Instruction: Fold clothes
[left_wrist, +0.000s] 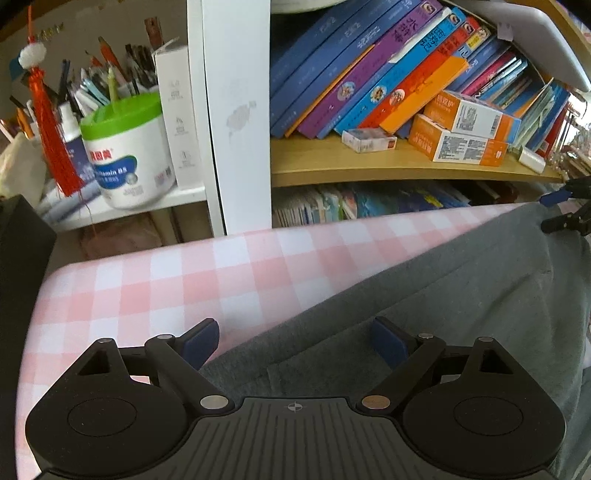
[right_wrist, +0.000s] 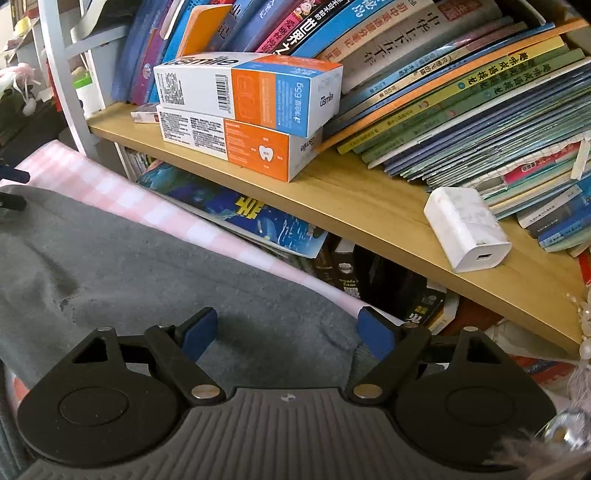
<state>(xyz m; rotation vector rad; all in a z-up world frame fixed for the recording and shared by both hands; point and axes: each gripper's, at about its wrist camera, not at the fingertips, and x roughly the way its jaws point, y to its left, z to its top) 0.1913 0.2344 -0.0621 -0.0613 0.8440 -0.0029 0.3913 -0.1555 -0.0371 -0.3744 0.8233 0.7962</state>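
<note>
Along the left side of the pink-checked worktop, the left hand-held gripper hangs with its jaws wide apart and nothing between the blue pads. It sits over the near left edge of the grey garment, where a seam or hem fold shows just ahead of the fingers. That garment is spread flat across the worktop, reaching toward the far edge below the wooden bookshelf. Further right, the right hand-held gripper is likewise spread open and empty, poised over the garment's right edge, close to where the cloth meets the worktop's border.

Judging from this, the step in hand is taking hold of the two near corners for a fold. To do it well, each gripper should probably come down on the edge itself, so the lower finger slides under one layer only and the pads close on the hem, not on a bunch of cloth. Matching grips on both sides would likely keep the fold line straight. Care seems wise on the right, where the cloth lies near the worktop's edge and could be dragged off.
</note>
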